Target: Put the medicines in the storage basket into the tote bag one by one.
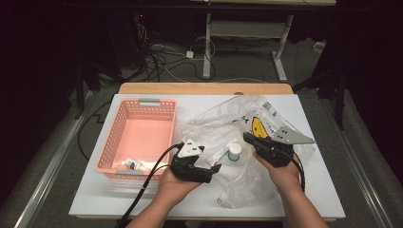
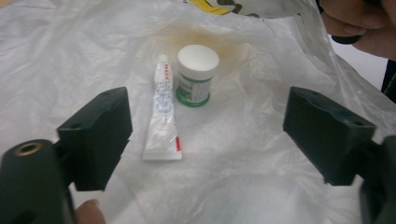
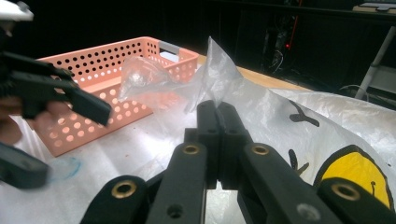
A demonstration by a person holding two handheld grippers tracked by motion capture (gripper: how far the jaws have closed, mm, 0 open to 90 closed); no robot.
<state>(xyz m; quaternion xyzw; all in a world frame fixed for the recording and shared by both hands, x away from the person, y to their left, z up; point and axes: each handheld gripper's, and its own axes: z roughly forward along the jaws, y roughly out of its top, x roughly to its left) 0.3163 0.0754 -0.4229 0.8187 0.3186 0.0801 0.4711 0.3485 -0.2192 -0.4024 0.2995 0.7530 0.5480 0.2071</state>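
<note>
A clear plastic bag [image 1: 247,180] with a yellow smiley print lies crumpled on the white table. On its plastic stand a small white jar [image 2: 197,70] with a green label and, beside it, a flat white tube [image 2: 163,116]. The jar [image 1: 235,151] sits between my two hands. My left gripper [image 2: 208,109] points at both items from a short distance, jaws wide open with nothing between them. My right gripper [image 3: 217,109] is shut on a fold of the bag [image 3: 280,121], holding it raised. The left gripper [image 1: 214,171] is left of the right gripper [image 1: 248,137].
A pink perforated basket [image 1: 116,128] stands at the left of the table with a small tube [image 1: 135,165] lying at its near end. The basket [image 3: 116,60] is beyond the raised plastic. Cables trail from both grippers toward the near table edge.
</note>
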